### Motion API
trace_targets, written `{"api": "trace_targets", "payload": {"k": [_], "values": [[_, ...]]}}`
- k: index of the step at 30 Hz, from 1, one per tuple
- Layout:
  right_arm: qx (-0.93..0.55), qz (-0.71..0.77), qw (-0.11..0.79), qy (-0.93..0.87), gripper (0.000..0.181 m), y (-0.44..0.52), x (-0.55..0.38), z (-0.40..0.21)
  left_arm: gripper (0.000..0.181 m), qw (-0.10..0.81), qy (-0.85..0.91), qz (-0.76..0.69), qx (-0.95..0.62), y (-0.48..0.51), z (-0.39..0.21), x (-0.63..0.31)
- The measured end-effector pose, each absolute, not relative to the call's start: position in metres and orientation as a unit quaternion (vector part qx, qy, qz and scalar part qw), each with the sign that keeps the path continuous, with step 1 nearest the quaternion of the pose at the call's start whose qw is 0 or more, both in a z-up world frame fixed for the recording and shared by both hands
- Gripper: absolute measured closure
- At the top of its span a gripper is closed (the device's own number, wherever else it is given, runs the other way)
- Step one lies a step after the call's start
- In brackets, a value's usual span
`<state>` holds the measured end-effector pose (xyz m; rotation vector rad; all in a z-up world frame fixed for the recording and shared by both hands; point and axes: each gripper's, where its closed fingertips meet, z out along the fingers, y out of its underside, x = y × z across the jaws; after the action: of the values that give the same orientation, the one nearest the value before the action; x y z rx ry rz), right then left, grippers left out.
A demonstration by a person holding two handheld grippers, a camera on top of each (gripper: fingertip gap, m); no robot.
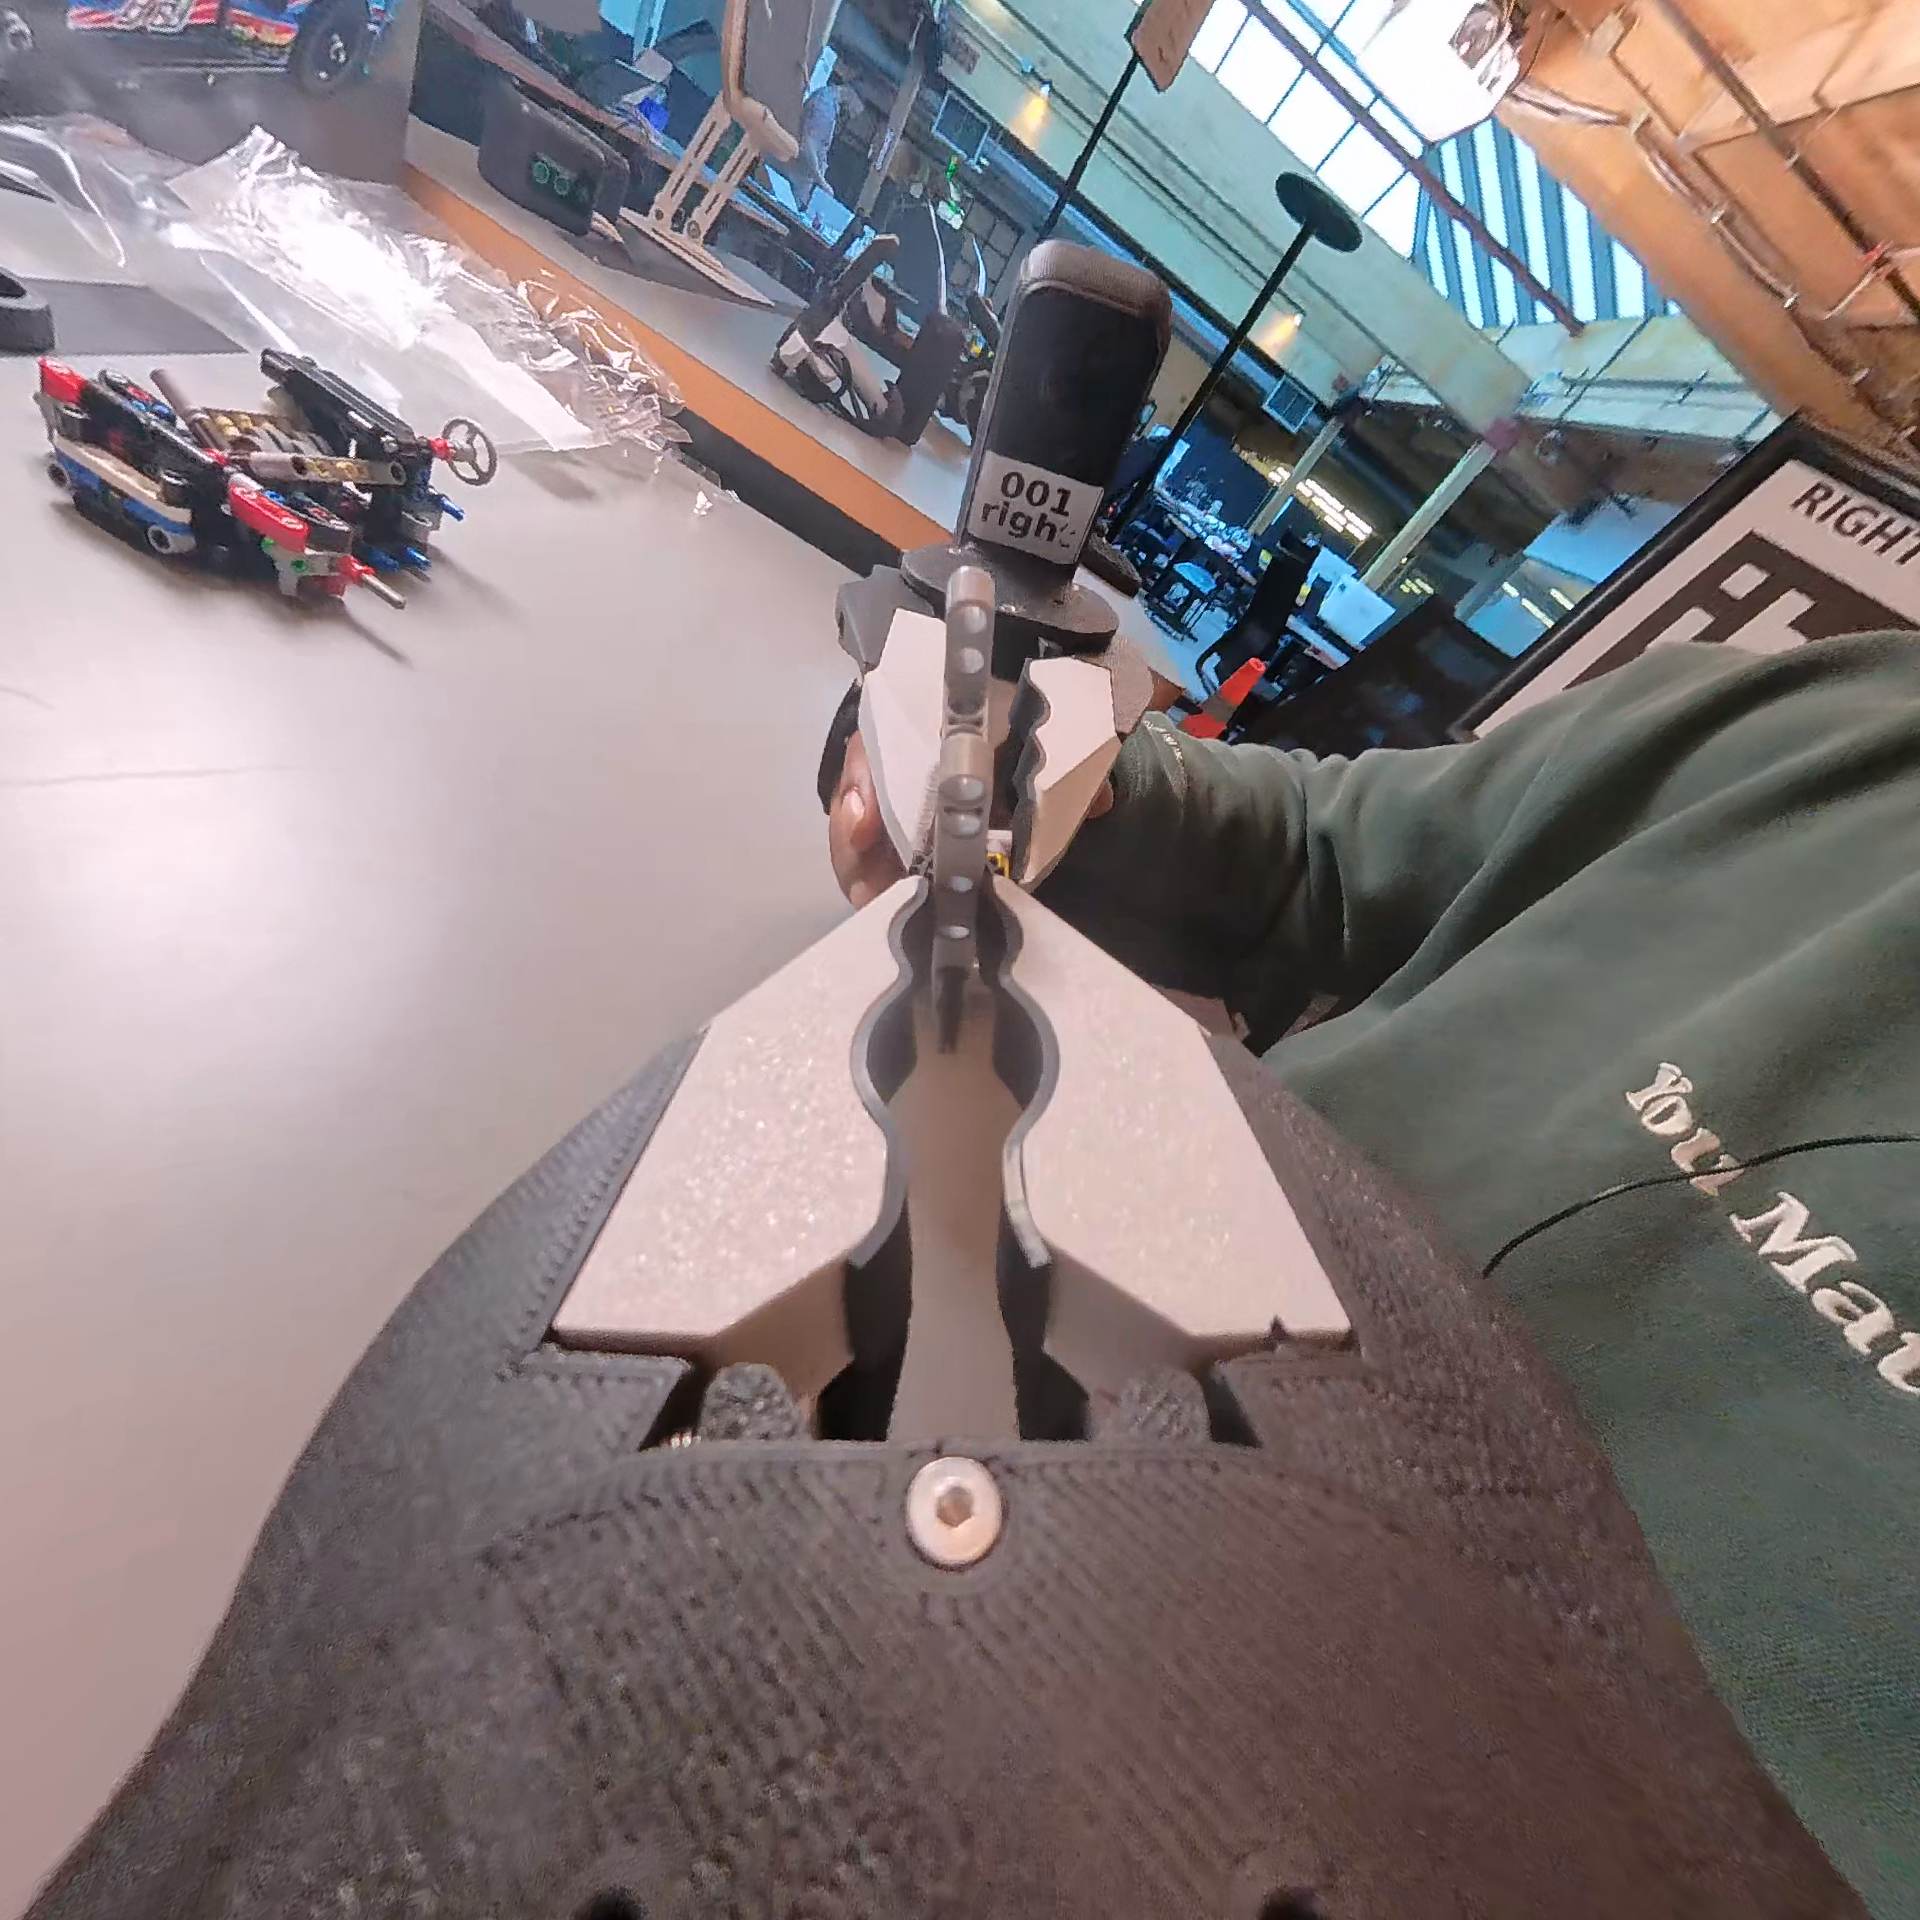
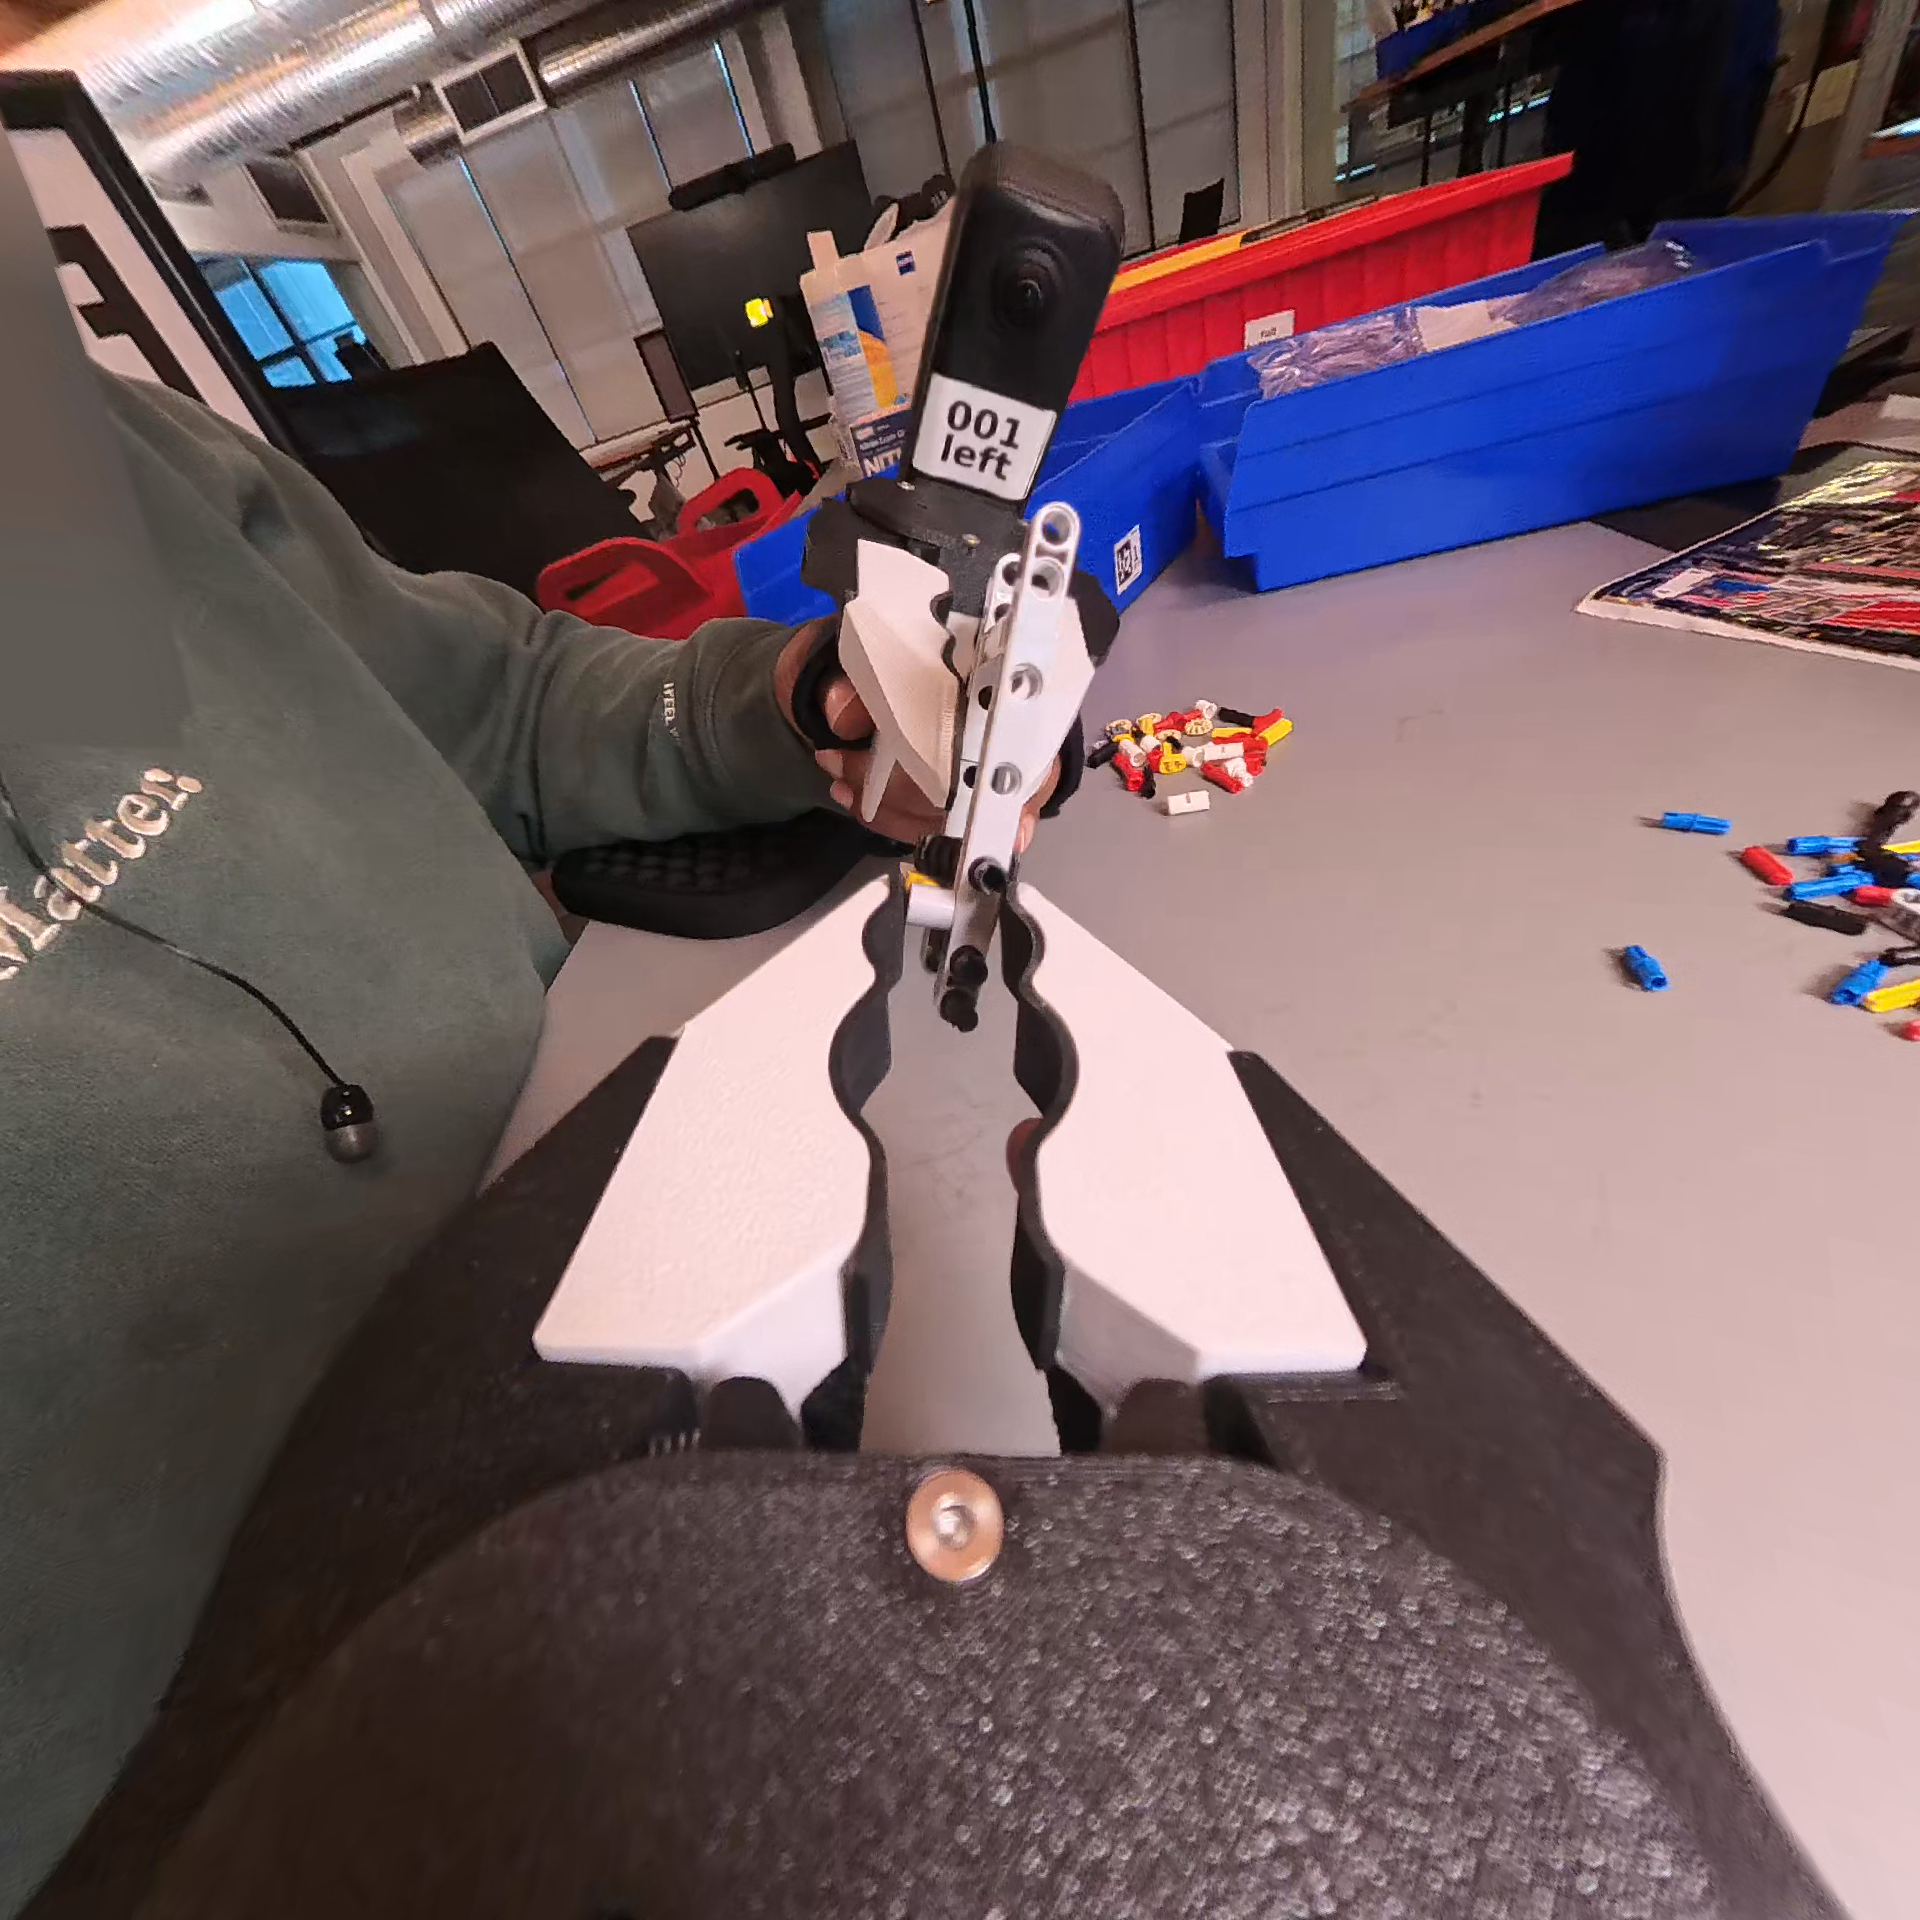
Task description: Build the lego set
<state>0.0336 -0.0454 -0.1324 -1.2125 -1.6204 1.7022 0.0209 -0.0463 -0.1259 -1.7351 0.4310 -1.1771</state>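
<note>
A long light-grey lego beam [image 1: 968, 655] with black pins at one end is held in the air between my two grippers, which face each other tip to tip. My left gripper [image 1: 958, 904] is shut on one end of it. My right gripper [image 2: 958, 899] is shut on the other end, around the pins and a small white piece, and the beam [image 2: 1023, 681] runs up into the left gripper's fingers beyond. A partly built lego car [image 1: 239, 468] in black, blue and red sits on the grey table [image 1: 312, 831] at the far left.
Clear plastic bags [image 1: 364, 281] lie behind the car. Loose pieces lie in a pile [image 2: 1195, 743] and a scatter [image 2: 1849, 904] on the right. Blue bins [image 2: 1558, 395], a red bin [image 2: 1330, 270] and an instruction booklet [image 2: 1787, 582] stand farther back. A green sleeve [image 2: 468, 675] is close by. My left and right fingertips are right by each other. Both grippers' tips are roughly 25 centimetres from the scatter [image 2: 1849, 904].
</note>
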Motion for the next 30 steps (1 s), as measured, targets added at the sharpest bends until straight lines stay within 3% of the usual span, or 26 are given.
{"api": "trace_targets", "payload": {"k": [4, 8, 13, 22, 25, 30], "values": [[-0.427, 0.634, 0.259, -0.590, 0.166, -0.045, 0.035, -0.123, 0.173, 0.506, 0.189, -0.472, -0.697, -0.048, -0.115, 0.023], [-0.412, 0.657, 0.275, -0.568, 0.166, -0.043, 0.037, -0.110, 0.143, 0.514, 0.213, -0.465, -0.688, -0.053, -0.113, 0.026], [-0.398, 0.667, 0.276, -0.566, 0.166, -0.050, 0.038, -0.106, 0.167, 0.518, 0.261, -0.421, -0.697, -0.058, -0.120, 0.039], [-0.397, 0.660, 0.284, -0.571, 0.165, -0.051, 0.037, -0.106, 0.166, 0.511, 0.274, -0.400, -0.710, -0.058, -0.120, 0.037], [-0.411, 0.628, 0.297, -0.589, 0.164, -0.046, 0.034, -0.114, 0.167, 0.477, 0.246, -0.439, -0.721, -0.056, -0.128, 0.035], [-0.416, 0.569, 0.326, -0.630, 0.145, -0.036, 0.035, -0.128, 0.167, 0.371, 0.172, -0.536, -0.738, -0.056, -0.151, 0.033]]}}
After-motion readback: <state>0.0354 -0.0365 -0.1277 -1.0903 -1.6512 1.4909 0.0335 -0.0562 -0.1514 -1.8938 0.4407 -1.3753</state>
